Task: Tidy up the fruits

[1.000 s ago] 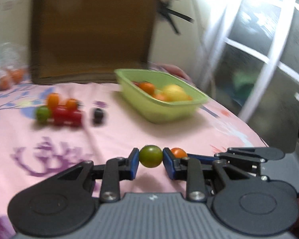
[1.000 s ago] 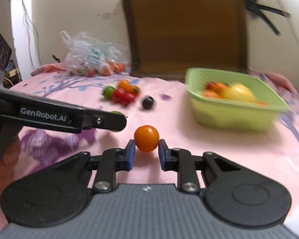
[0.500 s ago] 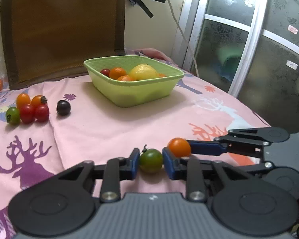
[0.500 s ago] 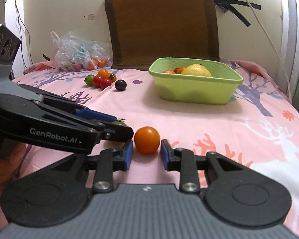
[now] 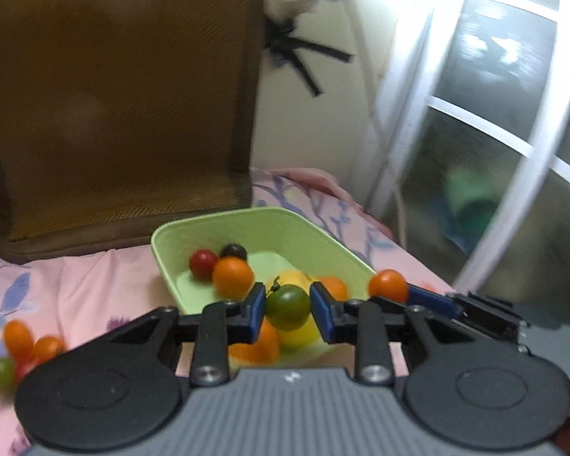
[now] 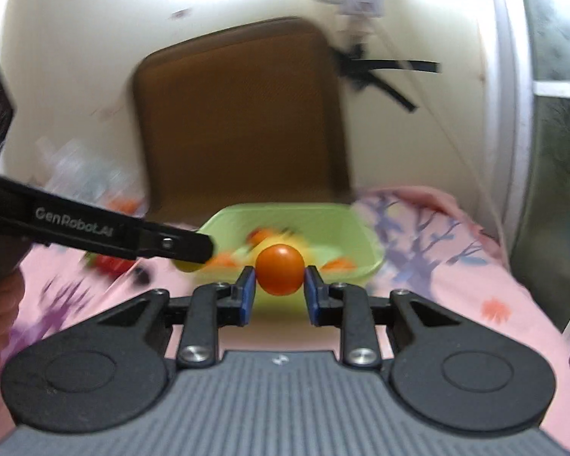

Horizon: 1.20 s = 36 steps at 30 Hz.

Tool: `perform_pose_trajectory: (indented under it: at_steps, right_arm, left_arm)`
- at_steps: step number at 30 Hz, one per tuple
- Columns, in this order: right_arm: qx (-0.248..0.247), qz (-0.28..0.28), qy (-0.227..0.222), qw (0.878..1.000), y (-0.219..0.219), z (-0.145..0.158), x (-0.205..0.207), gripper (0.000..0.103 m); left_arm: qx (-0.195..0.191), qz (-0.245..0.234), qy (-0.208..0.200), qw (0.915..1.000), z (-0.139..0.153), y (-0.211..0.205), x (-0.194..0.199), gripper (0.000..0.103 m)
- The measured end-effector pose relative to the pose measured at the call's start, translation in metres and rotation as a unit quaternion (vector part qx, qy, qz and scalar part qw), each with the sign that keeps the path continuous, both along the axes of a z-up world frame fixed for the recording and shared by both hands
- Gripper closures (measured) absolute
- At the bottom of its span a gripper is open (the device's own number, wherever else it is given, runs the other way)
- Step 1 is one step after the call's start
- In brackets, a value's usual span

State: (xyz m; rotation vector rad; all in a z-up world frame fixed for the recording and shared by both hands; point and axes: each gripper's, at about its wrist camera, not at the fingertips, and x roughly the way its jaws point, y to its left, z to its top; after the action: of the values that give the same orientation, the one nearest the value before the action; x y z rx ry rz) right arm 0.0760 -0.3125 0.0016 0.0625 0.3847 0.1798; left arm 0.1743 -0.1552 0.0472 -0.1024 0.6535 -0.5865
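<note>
Green tomato (image 5: 288,306) sits clamped between the blue pads of the left tongs (image 5: 287,309), hanging over the near edge of the green basket (image 5: 247,224). Orange tomato (image 6: 280,269) is between the pads of the right tongs (image 6: 279,294); jaws closing on it, pads at or just off its sides, blur hides which. It's in front of the basket's near wall, above the pink cloth (image 6: 456,266). From the left wrist view the right tongs' tomato shows just off the basket's right corner. Basket holds red, dark, orange tomatoes and a yellow fruit (image 5: 296,336). Loose tomatoes (image 5: 22,345) lie on the cloth to the left, well apart from both tongs. Brown cushion (image 5: 121,106) stands behind the basket.
</note>
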Motion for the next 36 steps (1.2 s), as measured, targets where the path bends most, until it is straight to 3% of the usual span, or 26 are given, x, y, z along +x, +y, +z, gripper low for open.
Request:
perform_pose_trajectory:
  at_steps: [6, 9, 12, 18, 22, 25, 29, 36]
  right_arm:
    - [0.023, -0.028, 0.035, 0.999, -0.023, -0.013, 0.063, 0.071]
    - [0.037, -0.033, 0.036, 0.998, -0.026, -0.023, 0.075, 0.064]
    - [0.034, -0.033, 0.023, 0.999, -0.027, -0.025, 0.072, 0.059]
    - [0.056, -0.034, -0.003, 0.998, -0.030, -0.020, 0.057, 0.059]
    - [0.080, -0.011, -0.024, 0.996, -0.025, -0.006, 0.038, 0.059]
    - [0.074, 0.056, -0.023, 0.995, 0.001, 0.004, 0.026, 0.059]
    - [0.041, 0.146, 0.011, 0.988, 0.060, 0.004, 0.021, 0.059]
    - [-0.028, 0.193, 0.065, 0.979, 0.146, -0.015, 0.048, 0.060]
  left_arm:
    - [0.001, 0.030, 0.046, 0.9985, -0.024, -0.012, 0.048, 0.074]
    - [-0.005, 0.044, 0.046, 0.9980, -0.029, -0.011, 0.054, 0.055]
    - [-0.019, 0.054, 0.051, 0.9971, -0.028, 0.000, 0.052, 0.052]
    - [-0.061, 0.077, 0.001, 0.9951, 0.003, 0.077, 0.009, 0.052]
    - [-0.037, 0.134, -0.020, 0.9901, 0.008, 0.149, -0.019, 0.053]
    - [0.008, 0.172, -0.010, 0.9849, -0.003, 0.183, -0.031, 0.053]
    - [0.011, 0.171, 0.005, 0.9853, -0.022, 0.200, -0.035, 0.053]
    - [0.015, 0.120, 0.015, 0.9926, -0.050, 0.192, -0.022, 0.053]
